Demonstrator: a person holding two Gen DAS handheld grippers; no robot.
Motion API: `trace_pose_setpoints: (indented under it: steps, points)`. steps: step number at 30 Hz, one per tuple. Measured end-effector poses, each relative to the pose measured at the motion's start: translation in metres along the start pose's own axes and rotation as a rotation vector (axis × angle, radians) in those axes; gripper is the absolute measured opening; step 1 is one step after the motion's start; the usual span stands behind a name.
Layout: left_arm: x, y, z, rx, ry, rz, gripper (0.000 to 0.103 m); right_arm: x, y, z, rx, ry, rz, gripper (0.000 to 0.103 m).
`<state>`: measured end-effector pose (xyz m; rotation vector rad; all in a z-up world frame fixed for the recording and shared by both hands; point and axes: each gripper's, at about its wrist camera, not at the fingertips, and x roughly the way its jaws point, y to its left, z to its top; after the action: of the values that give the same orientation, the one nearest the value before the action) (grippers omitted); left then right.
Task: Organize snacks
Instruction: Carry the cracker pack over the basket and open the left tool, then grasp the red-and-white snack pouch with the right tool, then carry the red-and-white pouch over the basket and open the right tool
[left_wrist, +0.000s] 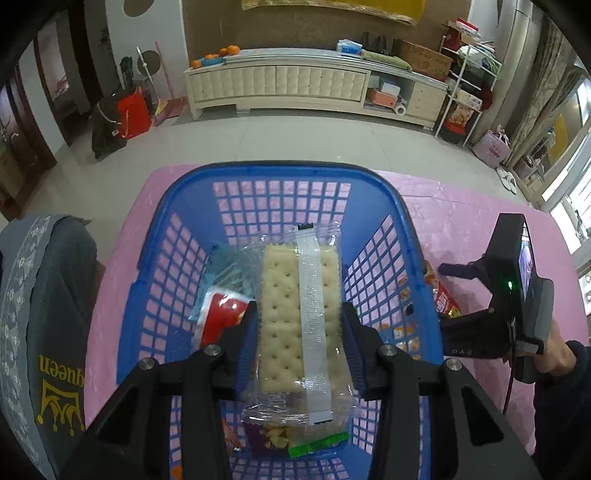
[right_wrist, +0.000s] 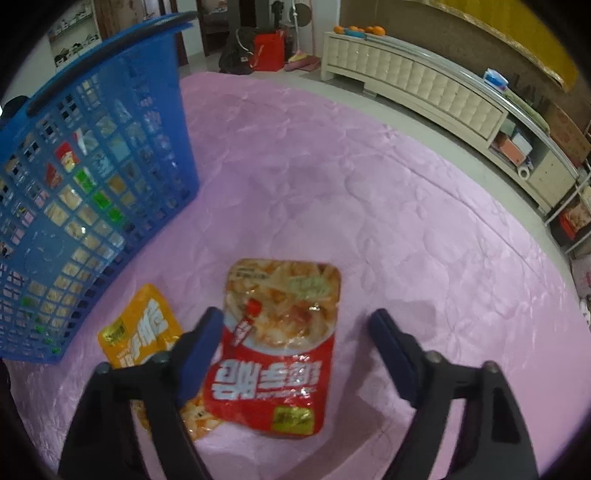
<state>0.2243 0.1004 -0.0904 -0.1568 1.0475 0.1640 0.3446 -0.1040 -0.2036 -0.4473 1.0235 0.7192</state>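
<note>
Left gripper is clamped across the long sides of a clear-wrapped cracker pack, held over the blue basket, which already holds other snacks. Right gripper stands partly open, holding nothing, its jaws astride the near half of a red pouch lying flat on the pink cloth, an orange pouch just left. Crackers look light and brittle; the pouches appear soft and slick, best pinched across the width.

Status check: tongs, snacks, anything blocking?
Left tongs shut on cracker pack over basket. Right tongs open over red pouch. Nothing blocking.
</note>
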Motion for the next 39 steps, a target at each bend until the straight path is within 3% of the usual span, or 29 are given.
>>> trace_pose_setpoints:
  steps: [2, 5, 7, 9, 13, 17, 21, 22, 32, 39]
  points:
    - [0.004, -0.006, 0.007, 0.025, 0.003, 0.0, 0.04, 0.0, 0.003, 0.001, -0.011, -0.007, 0.009, 0.064]
    - [0.009, -0.014, 0.011, 0.07, 0.004, 0.012, 0.043, -0.002, 0.01, -0.003, -0.012, -0.014, -0.003, 0.061]
    - [0.013, -0.016, 0.012, 0.091, 0.006, 0.028, 0.057, -0.003, 0.012, -0.006, -0.009, -0.021, 0.001, 0.06]
    - [0.015, -0.017, 0.011, 0.107, 0.011, 0.05, 0.064, -0.004, 0.015, -0.008, -0.011, -0.021, -0.002, 0.057]
    - [0.009, -0.01, 0.008, 0.101, 0.004, 0.046, 0.066, -0.005, 0.019, -0.008, -0.002, -0.011, -0.003, 0.052]
    - [0.001, -0.003, 0.001, 0.097, -0.004, 0.053, 0.066, -0.006, 0.021, -0.013, 0.022, -0.012, 0.01, 0.04]
    - [-0.004, 0.001, -0.003, 0.083, -0.019, 0.039, 0.066, -0.008, 0.024, -0.015, 0.044, -0.016, 0.009, 0.037]
    - [-0.004, 0.003, -0.004, 0.08, -0.018, 0.034, 0.066, -0.009, 0.025, -0.016, 0.047, -0.018, 0.007, 0.032]
    - [-0.024, 0.014, -0.017, 0.046, -0.055, -0.002, 0.066, -0.049, 0.042, -0.024, 0.083, -0.056, 0.01, 0.031]
    - [-0.058, 0.02, -0.033, 0.02, -0.102, -0.029, 0.066, -0.118, 0.06, -0.022, 0.115, -0.149, 0.011, 0.031]
